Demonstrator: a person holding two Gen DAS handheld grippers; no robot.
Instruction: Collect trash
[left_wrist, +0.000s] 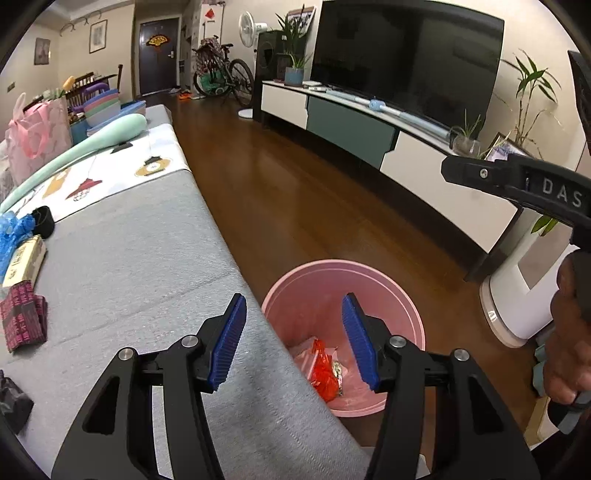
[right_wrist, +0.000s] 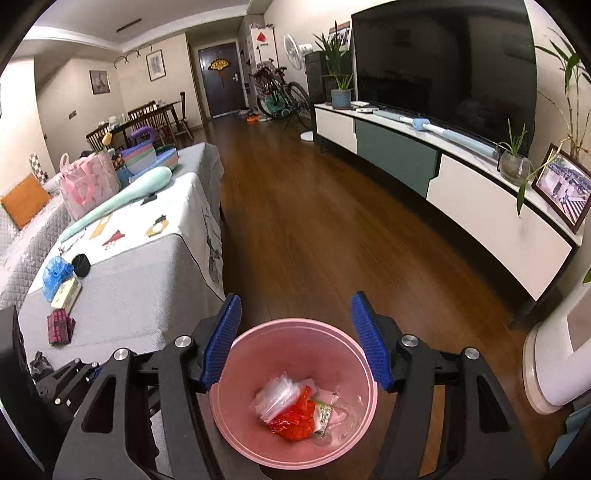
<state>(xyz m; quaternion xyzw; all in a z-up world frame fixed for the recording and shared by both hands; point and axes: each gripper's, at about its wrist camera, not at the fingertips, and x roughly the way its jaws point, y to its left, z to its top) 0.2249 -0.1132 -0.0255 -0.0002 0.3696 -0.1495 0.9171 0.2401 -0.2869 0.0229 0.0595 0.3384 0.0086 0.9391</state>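
A pink bin (left_wrist: 373, 275) stands on the floor beside the grey-covered table (left_wrist: 140, 258). Inside it lie a red wrapper (right_wrist: 295, 422) and crumpled clear plastic (right_wrist: 275, 398). My left gripper (left_wrist: 294, 299) hangs open over the table edge and the bin's near rim, with nothing between its blue pads. Directly above the bin (right_wrist: 354, 373), my right gripper (right_wrist: 295, 295) is open and empty too. On the table's left part lie a blue plastic bag (right_wrist: 53, 275), a cream box (right_wrist: 66, 291), a maroon packet (right_wrist: 59, 326) and a dark crumpled wrapper (left_wrist: 11, 402).
A long TV cabinet (right_wrist: 480, 206) with a television and plants lines the right wall. A white appliance (right_wrist: 554, 354) stands on the floor right of the bin. Farther along the table sit a pink bag (right_wrist: 88, 181), stacked bowls and a mint-green cushion (right_wrist: 122, 199). Wood floor (right_wrist: 314, 206) runs between.
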